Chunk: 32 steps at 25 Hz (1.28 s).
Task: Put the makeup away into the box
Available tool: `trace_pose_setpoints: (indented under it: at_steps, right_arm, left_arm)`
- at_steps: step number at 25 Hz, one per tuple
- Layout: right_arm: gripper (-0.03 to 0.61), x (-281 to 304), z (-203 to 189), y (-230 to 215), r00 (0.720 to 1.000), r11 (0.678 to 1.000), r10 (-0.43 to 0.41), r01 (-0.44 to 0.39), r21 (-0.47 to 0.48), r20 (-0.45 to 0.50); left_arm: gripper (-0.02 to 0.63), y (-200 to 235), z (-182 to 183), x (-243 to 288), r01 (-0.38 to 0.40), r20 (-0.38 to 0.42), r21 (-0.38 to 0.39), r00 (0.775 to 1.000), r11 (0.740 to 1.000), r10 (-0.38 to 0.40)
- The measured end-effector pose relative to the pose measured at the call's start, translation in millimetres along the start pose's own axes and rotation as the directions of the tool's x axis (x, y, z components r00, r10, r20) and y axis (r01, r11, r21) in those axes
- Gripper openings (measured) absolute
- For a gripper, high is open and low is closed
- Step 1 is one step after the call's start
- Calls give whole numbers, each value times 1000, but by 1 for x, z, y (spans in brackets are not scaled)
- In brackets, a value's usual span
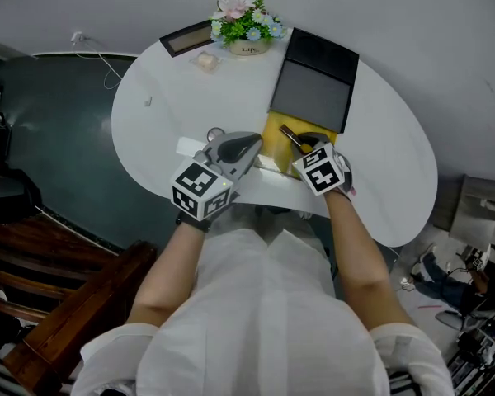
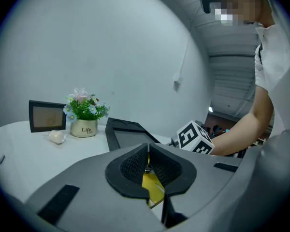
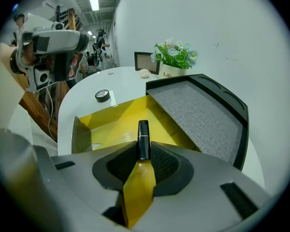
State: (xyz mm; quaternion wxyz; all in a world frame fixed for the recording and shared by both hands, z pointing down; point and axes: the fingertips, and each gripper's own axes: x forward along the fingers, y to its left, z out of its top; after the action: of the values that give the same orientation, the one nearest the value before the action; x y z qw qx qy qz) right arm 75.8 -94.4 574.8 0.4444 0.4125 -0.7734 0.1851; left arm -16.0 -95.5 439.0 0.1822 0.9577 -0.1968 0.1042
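Observation:
A yellow box [image 1: 274, 132] stands open on the white table [image 1: 173, 97], its black lid [image 1: 313, 89] with grey lining tipped back behind it. My right gripper [image 3: 143, 151] is shut on a slim black makeup tube [image 3: 143, 138], which pokes out past the pads above the box's yellow inside [image 3: 118, 115]. In the head view the right gripper [image 1: 307, 147] hovers over the box's near right part, with the tube [image 1: 291, 136] pointing into it. My left gripper [image 1: 254, 143] sits just left of the box, and its pads [image 2: 135, 167] meet with nothing seen between them.
A small round black compact [image 3: 102, 95] lies on the table left of the box, beside a white flat item [image 1: 190, 147]. A flower pot [image 1: 247, 25], a dark picture frame [image 1: 186, 37] and a small pale lump [image 1: 206, 60] stand at the far edge. The lid [image 3: 203, 112] rises on the right.

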Motion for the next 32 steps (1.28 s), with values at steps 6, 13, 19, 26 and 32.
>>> trace_pose_setpoints:
  at_steps: [6, 13, 19, 26, 32]
  right_arm:
    - [81, 4, 2, 0, 1000, 998, -1, 0, -56, -24]
    - [97, 9, 1, 3, 999, 996, 4, -8, -93, -49]
    - [141, -4, 10, 0, 1000, 999, 1, -1, -48, 1]
    - [141, -39, 11, -12, 997, 999, -41, 39, 33, 73]
    - [141, -72, -9, -28, 990, 991, -105, 96, 94, 94]
  left_arm:
    - [23, 3, 2, 2, 3, 0, 4, 1000, 1000, -3]
    - [23, 4, 4, 5, 14, -3, 3, 1000, 1000, -13]
    - [23, 0, 6, 9, 30, -4, 10, 1000, 1000, -30]
    - [23, -16, 11, 27, 83, -7, 28, 997, 996, -83]
    - [23, -40, 14, 49, 151, -21, 49, 988, 987, -150]
